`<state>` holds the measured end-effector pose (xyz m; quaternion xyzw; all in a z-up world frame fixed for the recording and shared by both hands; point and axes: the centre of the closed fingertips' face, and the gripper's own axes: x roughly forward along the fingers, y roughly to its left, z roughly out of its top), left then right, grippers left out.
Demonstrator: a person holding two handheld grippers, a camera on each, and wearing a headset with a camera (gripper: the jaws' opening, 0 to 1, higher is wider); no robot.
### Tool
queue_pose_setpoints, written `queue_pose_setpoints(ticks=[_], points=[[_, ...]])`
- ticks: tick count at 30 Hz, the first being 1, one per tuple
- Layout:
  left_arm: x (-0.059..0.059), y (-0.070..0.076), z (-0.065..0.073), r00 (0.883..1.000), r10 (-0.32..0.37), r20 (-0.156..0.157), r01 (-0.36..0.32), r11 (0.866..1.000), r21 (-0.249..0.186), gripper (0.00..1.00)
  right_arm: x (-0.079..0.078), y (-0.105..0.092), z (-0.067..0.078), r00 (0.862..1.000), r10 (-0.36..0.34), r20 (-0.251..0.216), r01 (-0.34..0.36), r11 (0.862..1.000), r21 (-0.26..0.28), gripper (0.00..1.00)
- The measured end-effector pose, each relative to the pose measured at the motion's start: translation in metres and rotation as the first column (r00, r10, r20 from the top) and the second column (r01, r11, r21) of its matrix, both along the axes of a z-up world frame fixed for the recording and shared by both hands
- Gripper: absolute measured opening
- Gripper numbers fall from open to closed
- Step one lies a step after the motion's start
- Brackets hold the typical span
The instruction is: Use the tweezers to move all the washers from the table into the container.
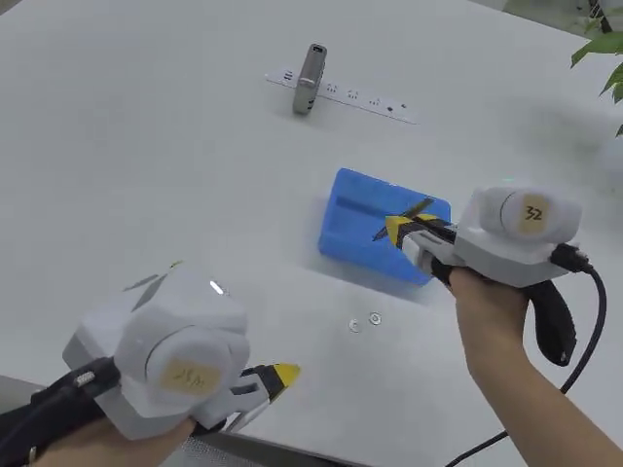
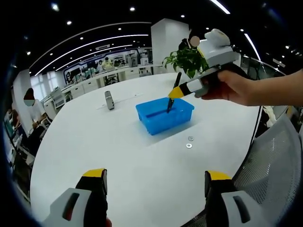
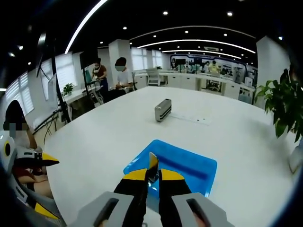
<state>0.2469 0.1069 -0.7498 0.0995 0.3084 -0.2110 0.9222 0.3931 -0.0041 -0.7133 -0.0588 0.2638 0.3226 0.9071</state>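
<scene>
A blue container (image 1: 343,197) sits mid-table. My right gripper (image 1: 399,232) is shut on black tweezers (image 1: 413,212), held over the container's right part with the tips pointing down into it (image 2: 169,105). From the right gripper view the tweezers (image 3: 153,162) stick out between the closed yellow fingertips, above the container (image 3: 201,166). I cannot tell if the tips hold anything. Two small washers (image 1: 375,318) (image 1: 354,326) lie on the table in front of the container, also seen as washers (image 2: 190,142) in the left gripper view. My left gripper (image 1: 279,377) is open near the table's front edge, holding nothing.
A white power strip (image 1: 362,97) with a grey plug block (image 1: 310,78) lies at the back of the table. Plant leaves (image 1: 604,51) hang at the far right. A mesh chair (image 2: 279,156) stands by the table edge. People sit at a far desk (image 3: 111,71).
</scene>
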Motion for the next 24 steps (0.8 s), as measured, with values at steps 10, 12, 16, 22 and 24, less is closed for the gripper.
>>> queue_pose_setpoints(ticks=[10,12,16,22,24], points=[[0.0,0.0,0.001,1.0,0.001,0.004,-0.001,1.0,-0.001,0.86,-0.03,0.0,0.017,1.0,0.031,0.005,-0.031,0.999,0.039,0.04],[0.0,0.0,0.001,1.0,0.001,0.003,-0.001,1.0,0.001,0.86,-0.038,0.001,0.012,0.999,0.043,-0.01,-0.042,0.998,0.037,0.04],[0.0,0.0,0.001,1.0,-0.002,0.001,0.002,1.0,0.002,0.86,-0.052,0.001,-0.003,0.997,0.062,-0.049,-0.061,0.998,0.02,0.04],[0.0,-0.001,0.001,1.0,-0.004,0.0,0.004,1.0,0.001,0.86,-0.068,0.002,-0.02,0.993,0.08,-0.091,-0.08,0.997,0.004,0.04],[0.0,-0.001,0.0,1.0,-0.005,-0.001,0.005,1.0,0.003,0.86,-0.074,0.002,-0.026,0.991,0.086,-0.104,-0.088,0.996,-0.007,0.04]])
